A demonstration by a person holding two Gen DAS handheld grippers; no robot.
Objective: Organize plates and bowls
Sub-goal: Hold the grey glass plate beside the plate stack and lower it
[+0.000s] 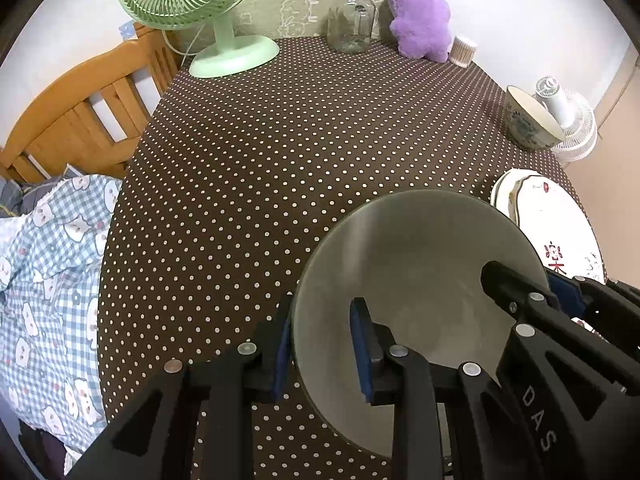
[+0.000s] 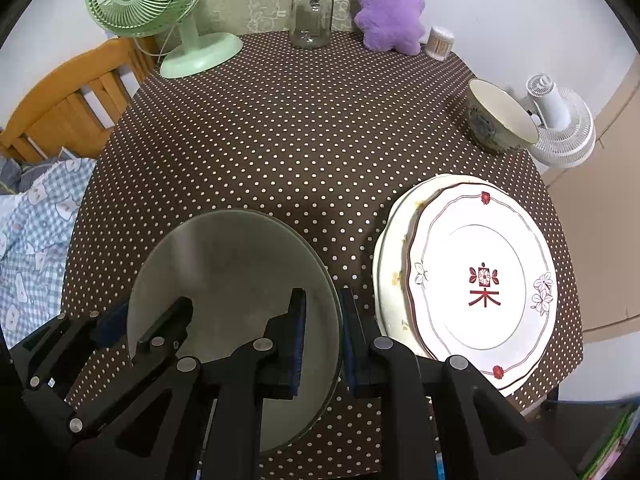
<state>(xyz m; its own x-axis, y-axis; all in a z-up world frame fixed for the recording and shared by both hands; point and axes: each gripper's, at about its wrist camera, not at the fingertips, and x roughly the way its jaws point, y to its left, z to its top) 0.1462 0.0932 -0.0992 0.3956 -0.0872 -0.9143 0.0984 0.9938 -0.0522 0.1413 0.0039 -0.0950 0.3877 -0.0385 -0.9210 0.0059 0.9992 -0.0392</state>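
The grey bowl (image 2: 236, 280) is held at the near edge of the dotted desk (image 1: 280, 152), its rim straddled on opposite sides, just beside the stacked plates (image 2: 472, 276) on the right, which look already gathered, while a patterned bowl (image 2: 500, 120) is left tilted further back, so the bowls are judged not yet grouped. The left claw (image 1: 320, 344) is seen narrowly closed with pads either side of the bowl's left wall, grasping it, and the right claw (image 2: 324, 344) is likewise clenched on the right wall
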